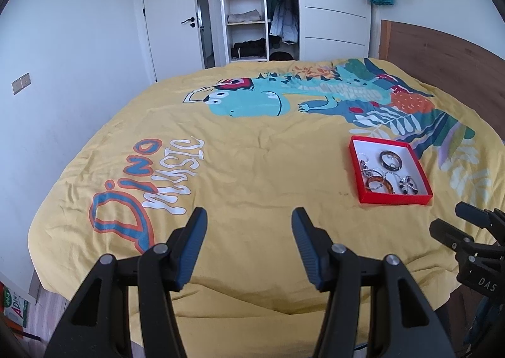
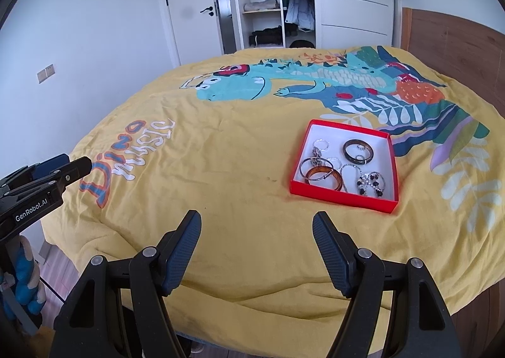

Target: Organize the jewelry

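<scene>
A red box with a white inside (image 1: 394, 198) (image 2: 344, 195) lies on the yellow bedspread, right of centre. It holds several pieces of jewelry: a dark bangle (image 1: 390, 159) (image 2: 359, 151), an amber bangle (image 1: 380, 184) (image 2: 324, 178), silver rings (image 2: 321, 145) and a beaded bracelet (image 1: 409, 185) (image 2: 372, 183). My left gripper (image 1: 249, 222) is open and empty above the bed's near edge, left of the box. My right gripper (image 2: 256, 224) is open and empty, in front of the box. Each gripper shows at the edge of the other's view (image 1: 454, 222) (image 2: 68, 168).
The yellow bedspread (image 1: 252, 168) (image 2: 221, 168) has a dinosaur print and covers the whole bed. A wooden headboard (image 1: 442, 52) stands at the right. An open wardrobe (image 1: 262, 4) and a white door (image 1: 170, 20) are beyond the bed.
</scene>
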`<state>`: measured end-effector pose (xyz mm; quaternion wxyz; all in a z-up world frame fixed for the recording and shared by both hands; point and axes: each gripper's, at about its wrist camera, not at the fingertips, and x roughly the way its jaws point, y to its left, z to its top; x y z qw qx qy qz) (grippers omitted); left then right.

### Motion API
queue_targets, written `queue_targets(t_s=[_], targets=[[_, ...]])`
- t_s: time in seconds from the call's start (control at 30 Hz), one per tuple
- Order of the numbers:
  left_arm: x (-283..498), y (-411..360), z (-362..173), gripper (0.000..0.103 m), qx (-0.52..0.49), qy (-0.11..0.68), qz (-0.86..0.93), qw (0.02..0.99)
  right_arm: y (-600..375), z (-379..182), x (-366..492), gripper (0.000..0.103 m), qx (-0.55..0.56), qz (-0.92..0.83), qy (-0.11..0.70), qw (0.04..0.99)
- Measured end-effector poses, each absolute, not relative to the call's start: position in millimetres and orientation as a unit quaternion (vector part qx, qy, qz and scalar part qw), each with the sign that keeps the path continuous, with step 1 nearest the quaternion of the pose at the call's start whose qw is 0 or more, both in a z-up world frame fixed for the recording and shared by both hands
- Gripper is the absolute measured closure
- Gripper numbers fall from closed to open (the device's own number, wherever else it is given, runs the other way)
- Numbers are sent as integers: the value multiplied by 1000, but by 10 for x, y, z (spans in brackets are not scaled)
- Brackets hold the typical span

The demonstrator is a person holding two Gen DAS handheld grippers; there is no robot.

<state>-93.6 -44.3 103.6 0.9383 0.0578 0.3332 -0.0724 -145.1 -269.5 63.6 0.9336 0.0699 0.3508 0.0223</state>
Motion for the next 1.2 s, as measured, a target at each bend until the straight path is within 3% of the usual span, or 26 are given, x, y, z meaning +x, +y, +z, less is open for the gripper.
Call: queue_targets(t_s=[1.2], targets=[[-932,-447,895,47,56,349,-80,932,-2750,530,-1448,30,77,17,359,930]])
